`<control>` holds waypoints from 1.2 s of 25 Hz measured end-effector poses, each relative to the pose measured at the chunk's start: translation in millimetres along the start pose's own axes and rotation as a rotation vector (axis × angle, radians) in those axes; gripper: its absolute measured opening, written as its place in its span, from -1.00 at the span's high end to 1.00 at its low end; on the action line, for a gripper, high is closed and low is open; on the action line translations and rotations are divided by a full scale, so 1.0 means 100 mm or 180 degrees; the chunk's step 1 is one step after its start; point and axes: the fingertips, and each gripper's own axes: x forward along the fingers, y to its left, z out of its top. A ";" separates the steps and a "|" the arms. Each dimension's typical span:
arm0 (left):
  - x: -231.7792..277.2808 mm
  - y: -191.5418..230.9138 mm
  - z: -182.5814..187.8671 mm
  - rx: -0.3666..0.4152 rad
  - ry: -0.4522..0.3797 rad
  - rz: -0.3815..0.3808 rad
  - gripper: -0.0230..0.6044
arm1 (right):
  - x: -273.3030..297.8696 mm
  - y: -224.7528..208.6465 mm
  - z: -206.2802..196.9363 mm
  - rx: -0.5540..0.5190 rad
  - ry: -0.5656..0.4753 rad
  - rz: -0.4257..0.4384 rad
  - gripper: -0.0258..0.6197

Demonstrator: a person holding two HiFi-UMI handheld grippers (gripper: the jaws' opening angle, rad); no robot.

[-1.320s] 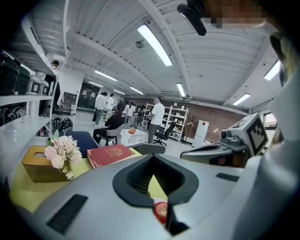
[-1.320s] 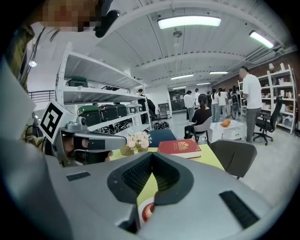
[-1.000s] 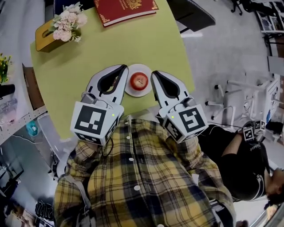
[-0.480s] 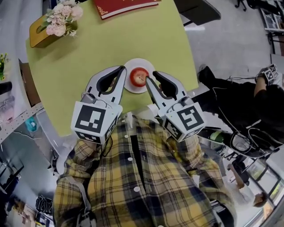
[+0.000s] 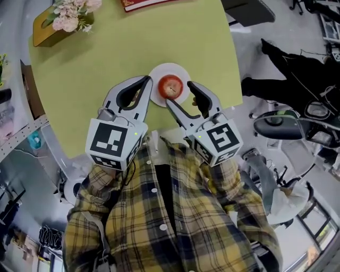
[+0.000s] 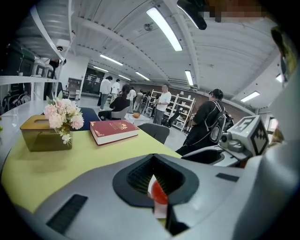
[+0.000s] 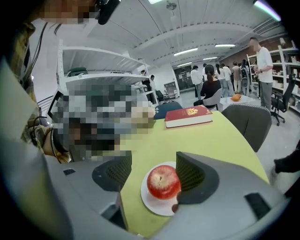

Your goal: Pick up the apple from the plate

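Sitting in the middle of a small white plate, the red apple rests stem-up near the edge of the yellow-green table closest to the person. The right gripper reaches in from the apple's five o'clock in the head view. Its jaws have just been opening and now stand wide, with the apple between them. In the right gripper view, the jaw at the apple's three o'clock is just beside its skin; whether it touches cannot be told. The jaw at nine o'clock stands clear of the fruit, over bare table. Neither pad presses on the apple.

At the plate's nine o'clock in the head view, the left gripper has its jaws closed together on nothing, tips just beside the plate's rim. The left gripper view catches only a sliver of red through the gap behind the pads.

Farther out, a red book lies at the table's twelve o'clock. A bunch of pink flowers on a tan box stands at ten o'clock. A yellow plaid shirt fills six o'clock.
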 end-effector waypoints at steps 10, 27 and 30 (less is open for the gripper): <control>0.07 0.06 -0.24 -0.0113 0.0099 0.0067 0.91 | 0.18 -0.06 -0.31 -0.0018 0.0139 -0.0011 -0.15; 0.17 0.20 -0.51 -0.0263 0.0201 0.0100 0.91 | 0.46 -0.22 -0.74 0.0020 0.0312 -0.0216 -0.35; 0.20 0.23 -0.54 -0.0288 0.0211 0.0090 0.91 | 0.50 -0.23 -0.79 0.0007 0.0353 -0.0230 -0.35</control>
